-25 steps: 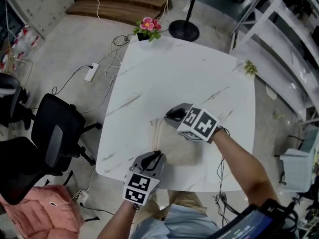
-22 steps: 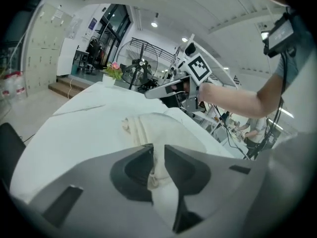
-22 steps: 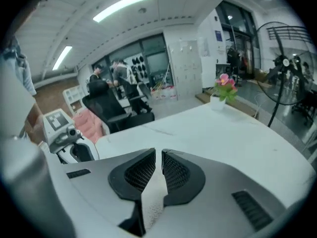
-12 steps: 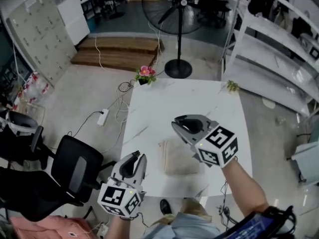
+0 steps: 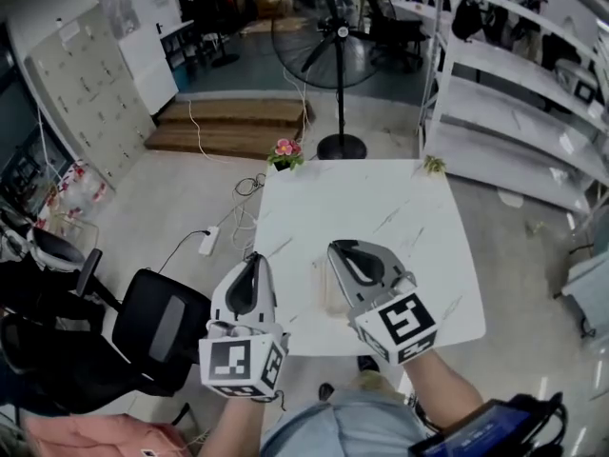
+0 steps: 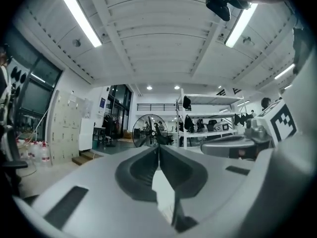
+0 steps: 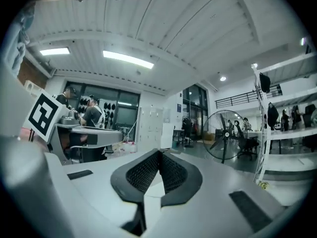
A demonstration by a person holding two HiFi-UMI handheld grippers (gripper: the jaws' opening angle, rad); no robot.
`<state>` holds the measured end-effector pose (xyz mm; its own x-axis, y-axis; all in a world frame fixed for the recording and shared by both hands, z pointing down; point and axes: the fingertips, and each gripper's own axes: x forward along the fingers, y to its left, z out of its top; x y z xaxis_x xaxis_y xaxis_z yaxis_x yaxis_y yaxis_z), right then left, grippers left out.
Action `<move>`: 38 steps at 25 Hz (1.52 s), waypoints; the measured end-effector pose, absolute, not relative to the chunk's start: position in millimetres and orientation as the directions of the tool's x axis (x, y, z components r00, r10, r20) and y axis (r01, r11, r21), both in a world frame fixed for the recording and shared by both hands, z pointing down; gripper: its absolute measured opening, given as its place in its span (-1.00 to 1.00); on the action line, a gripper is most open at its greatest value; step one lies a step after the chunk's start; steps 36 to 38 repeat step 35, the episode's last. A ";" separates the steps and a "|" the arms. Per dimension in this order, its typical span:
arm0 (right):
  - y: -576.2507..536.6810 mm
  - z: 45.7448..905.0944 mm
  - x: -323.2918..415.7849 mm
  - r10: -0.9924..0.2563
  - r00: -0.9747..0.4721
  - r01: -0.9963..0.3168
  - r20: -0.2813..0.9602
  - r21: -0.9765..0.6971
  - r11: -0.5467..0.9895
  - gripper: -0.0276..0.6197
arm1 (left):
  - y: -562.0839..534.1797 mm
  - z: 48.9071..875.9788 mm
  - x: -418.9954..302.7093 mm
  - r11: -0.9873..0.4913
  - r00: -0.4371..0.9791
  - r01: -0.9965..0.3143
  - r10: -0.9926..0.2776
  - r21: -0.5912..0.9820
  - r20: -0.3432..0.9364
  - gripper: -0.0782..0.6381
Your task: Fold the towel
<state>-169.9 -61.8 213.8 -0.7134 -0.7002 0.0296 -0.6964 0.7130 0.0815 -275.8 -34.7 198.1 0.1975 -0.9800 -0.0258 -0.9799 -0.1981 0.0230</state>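
Judging by the compact beige towel [image 5: 325,289] seen lying flat on the near half of the table [image 5: 381,208], mostly hidden behind the two grippers, the folding is taken to be done or nearly so; the step in hand is read as a withdrawal from the cloth. The left gripper [image 6: 158,147] is held level, high beside the table's near left corner; its jaws have just been closing and are met tip to tip, with nothing between them. The right gripper [image 7: 159,153] is held level over the table's near edge; its jaws have likewise just been closing and are pressed together on nothing. For the step to be done well, both grippers should be kept clear of the cloth so that no layer is caught or dragged; the stack should be looked over once it is unblocked, since its edges cannot be judged now; a corner found askew is best pinched at its edge only and squared to the table's near side.
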 end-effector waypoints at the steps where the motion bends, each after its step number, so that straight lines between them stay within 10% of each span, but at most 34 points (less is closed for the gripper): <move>1: -59.2 211.5 -169.0 -0.708 -0.706 -0.704 0.022 0.094 0.704 -0.87 | -33.6 198.1 -275.7 -0.195 0.194 -0.981 -0.981 0.019 -0.026 -0.74; 38: -45.6 189.5 -153.1 -0.774 -0.632 -0.770 -0.042 0.151 0.620 -0.88 | -20.6 172.8 -255.6 -0.236 0.240 -0.971 -0.967 -0.048 -0.084 -0.75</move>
